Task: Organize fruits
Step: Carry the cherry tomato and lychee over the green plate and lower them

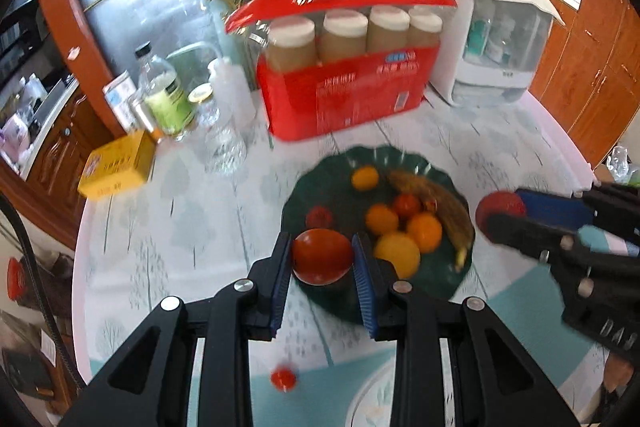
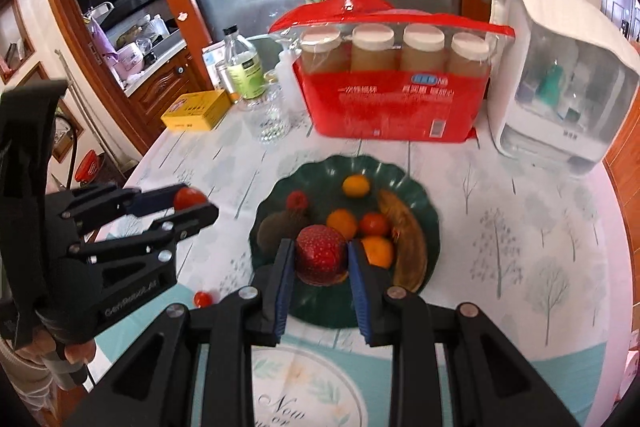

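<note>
We hold the left hand-held gripper [image 1: 322, 259] pinched on a red tomato [image 1: 322, 257], its blue pads pressing the fruit on both sides, above the near rim of the dark green plate [image 1: 320, 183]. Our right hand-held gripper [image 2: 320, 259] is clamped the same way on a large red strawberry [image 2: 320, 253], also over the plate's near edge. On the plate lie a brown-spotted banana [image 2: 404, 243], several oranges [image 2: 378, 251], a small yellow-orange citrus [image 2: 355, 185], a small red tomato [image 2: 374, 224], a raspberry-like red fruit [image 2: 297, 201] and a brown kiwi [image 2: 274, 231]. One small red tomato [image 2: 203, 298] sits on the table [image 2: 520, 227], apart from the plate. Behind stand a red pack of jars [image 2: 392, 95], a white cabinet [image 2: 568, 83], bottles and a yellow box [image 2: 196, 111]
</note>
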A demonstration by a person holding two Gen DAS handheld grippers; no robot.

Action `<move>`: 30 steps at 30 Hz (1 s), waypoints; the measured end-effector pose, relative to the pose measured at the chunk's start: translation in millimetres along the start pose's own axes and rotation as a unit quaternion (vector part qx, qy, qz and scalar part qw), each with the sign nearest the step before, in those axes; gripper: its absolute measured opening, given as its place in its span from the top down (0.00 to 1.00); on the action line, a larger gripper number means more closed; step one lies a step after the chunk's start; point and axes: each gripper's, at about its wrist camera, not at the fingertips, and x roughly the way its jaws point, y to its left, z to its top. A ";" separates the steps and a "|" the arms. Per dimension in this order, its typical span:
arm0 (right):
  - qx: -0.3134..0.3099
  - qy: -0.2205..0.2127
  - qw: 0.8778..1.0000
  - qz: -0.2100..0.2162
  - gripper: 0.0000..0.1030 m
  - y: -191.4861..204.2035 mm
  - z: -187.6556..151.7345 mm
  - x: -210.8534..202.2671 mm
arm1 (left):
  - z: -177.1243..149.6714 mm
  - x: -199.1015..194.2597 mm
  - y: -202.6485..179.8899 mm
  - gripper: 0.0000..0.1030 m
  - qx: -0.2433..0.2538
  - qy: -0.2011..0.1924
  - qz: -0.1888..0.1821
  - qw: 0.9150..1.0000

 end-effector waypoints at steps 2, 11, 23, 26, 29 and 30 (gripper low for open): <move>0.003 0.008 1.000 -0.004 0.74 -6.2 8.9 11.4 | 17.1 11.7 -0.9 0.72 0.003 0.002 -0.002 1.000; 0.032 0.042 0.999 -0.006 0.74 -32.2 15.1 62.9 | 45.7 93.9 -7.4 0.72 0.006 0.054 -0.011 0.998; 0.039 0.081 0.996 -0.012 0.74 -35.3 -6.4 118.6 | 28.9 162.4 -18.4 0.72 0.001 0.110 -0.037 0.993; 0.035 0.083 0.996 -0.016 0.74 -32.9 -7.4 123.0 | 27.4 168.5 -21.3 0.72 0.004 0.114 -0.038 0.993; 0.030 0.081 0.996 -0.022 0.73 -31.3 -7.1 125.3 | 26.8 171.9 -23.1 0.72 0.004 0.117 -0.037 0.992; 0.030 0.080 0.996 -0.022 0.73 -31.3 -7.3 125.8 | 26.4 172.6 -23.4 0.72 0.004 0.117 -0.035 0.993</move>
